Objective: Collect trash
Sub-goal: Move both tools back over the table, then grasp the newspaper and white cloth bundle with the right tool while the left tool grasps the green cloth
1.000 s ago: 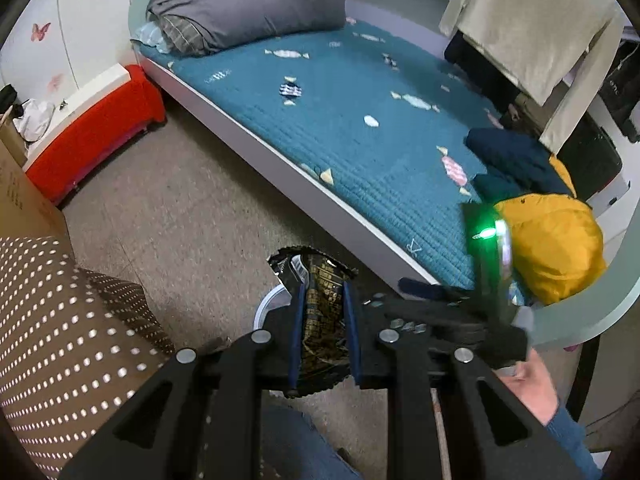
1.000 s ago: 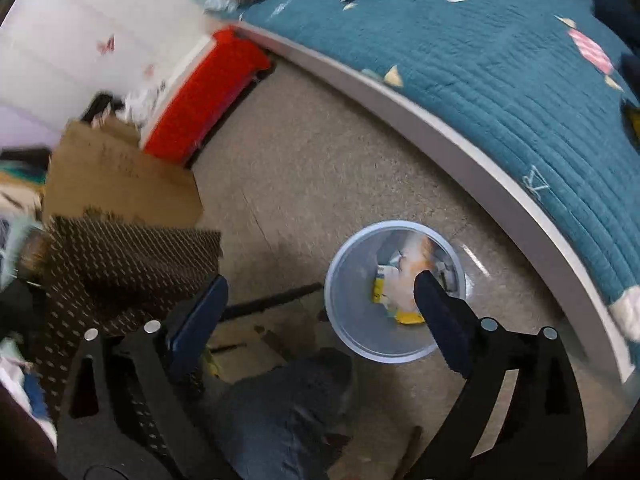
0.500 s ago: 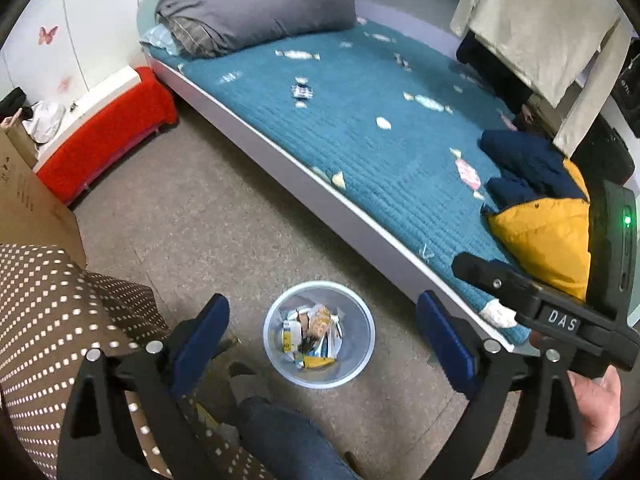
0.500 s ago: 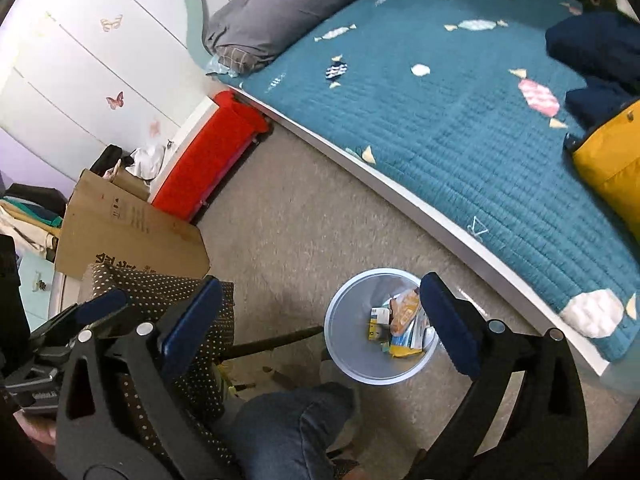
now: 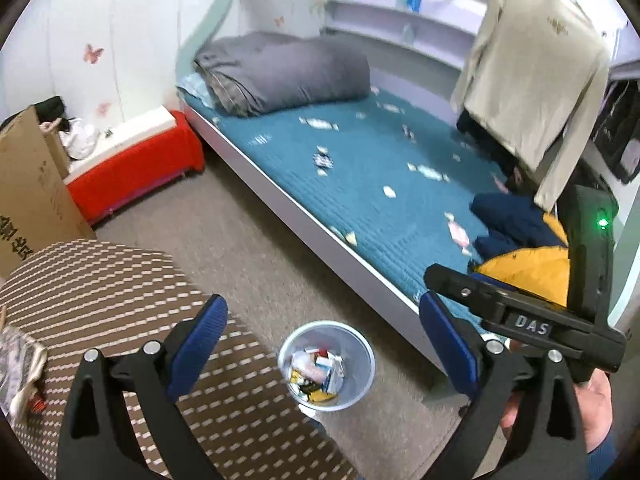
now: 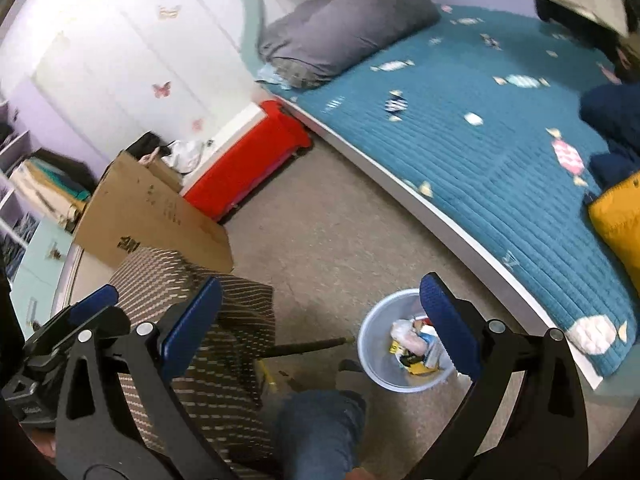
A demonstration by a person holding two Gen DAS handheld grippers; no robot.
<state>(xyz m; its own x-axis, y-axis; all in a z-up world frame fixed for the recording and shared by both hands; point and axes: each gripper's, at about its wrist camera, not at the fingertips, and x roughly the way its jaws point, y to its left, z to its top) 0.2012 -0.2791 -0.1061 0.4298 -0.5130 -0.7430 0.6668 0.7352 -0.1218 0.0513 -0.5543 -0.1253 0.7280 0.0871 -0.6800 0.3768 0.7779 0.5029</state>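
Left gripper (image 5: 322,322): jaws spread wide, blue pads bare, nothing held; raised above the floor. Right gripper (image 6: 320,300): likewise spread wide and carrying nothing.

Items, left to right, left wrist view:
- Cardboard box (image 5: 28,196), at the far left edge, printed characters on its side.
- Brown dotted cushion (image 5: 120,304), low left, beneath the left finger.
- Red storage bench (image 5: 136,168) with a white top, against the wall, just beside the head of the bed.
- Grey rolled duvet (image 5: 284,74), at the head of the bed.
- Trash bin (image 5: 327,364), pale translucent, upright on the carpet (image 5: 240,236) near the bed's white edge; seen between the two fingers. Holds assorted wrappers and packets (image 5: 316,372).
- Bed (image 5: 380,168) with teal quilted cover, candy pattern.
- Navy and yellow garments (image 5: 520,248), piled at the foot of the bed.
- Cream sweater (image 5: 532,80), hanging at upper right.
- Right gripper body, marked "DAS", green light lit, at right edge, held by a hand (image 5: 596,412).

Right wrist view: bin (image 6: 380,364) partly behind the right finger; a denim-clad knee (image 6: 320,428) just beside it.
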